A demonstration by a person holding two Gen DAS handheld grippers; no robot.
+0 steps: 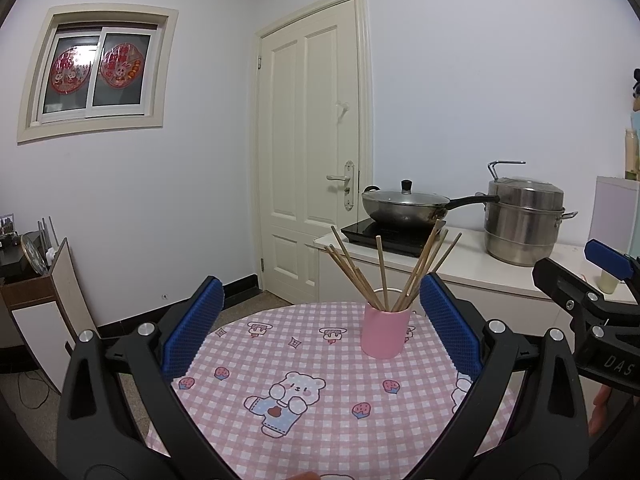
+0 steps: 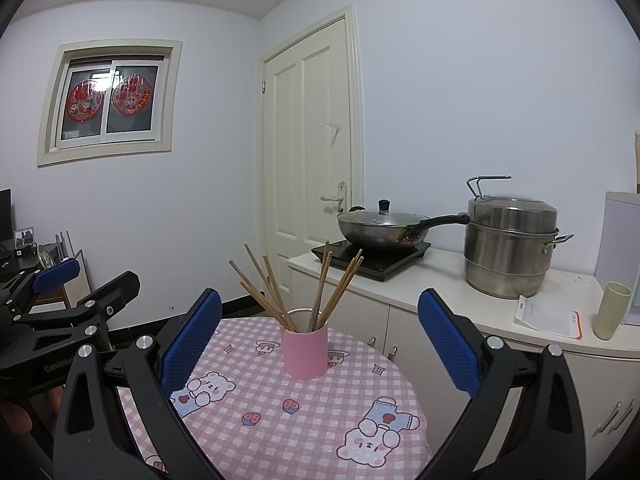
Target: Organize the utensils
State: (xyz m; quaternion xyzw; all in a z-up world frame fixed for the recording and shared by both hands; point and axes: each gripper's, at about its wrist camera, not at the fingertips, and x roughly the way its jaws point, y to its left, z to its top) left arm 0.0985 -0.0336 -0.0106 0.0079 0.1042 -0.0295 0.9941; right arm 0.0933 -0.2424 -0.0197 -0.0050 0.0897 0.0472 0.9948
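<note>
Your left gripper [image 1: 318,328] hangs above the round table under its pink checked cloth with bears and strawberries [image 1: 280,364], its blue ribbed pads spread wide and holding nothing. From its camera, the pink cylindrical cup [image 1: 385,332] stands at about one o'clock, toward the far edge of the table, just inside the right pad but not touching it. The bundle of plain wooden chopsticks [image 1: 384,268] stands in that cup, fanned out — some lean to eleven o'clock, one is near upright, the rest lean to one o'clock.

At three o'clock in the same view you see your right gripper from the side; in its own view, the right gripper [image 2: 320,336] shows its blue pads well apart as well, empty, above the near part of the table. There the pink cup sits almost at twelve o'clock, between the two pads and farther off, with the chopsticks fanning above its rim. Your left gripper shows at nine o'clock in this view, with part of your hand [image 2: 16,416] under it.

Beyond the table, at about two o'clock, a white counter [image 2: 440,292] carries a black induction hob with a lidded dark wok [image 2: 380,228], then a tall stainless steel steamer pot [image 2: 510,248], a white packet with an orange edge [image 2: 548,316] and — at the far right — a pale green plastic cup [image 2: 611,310].
</note>
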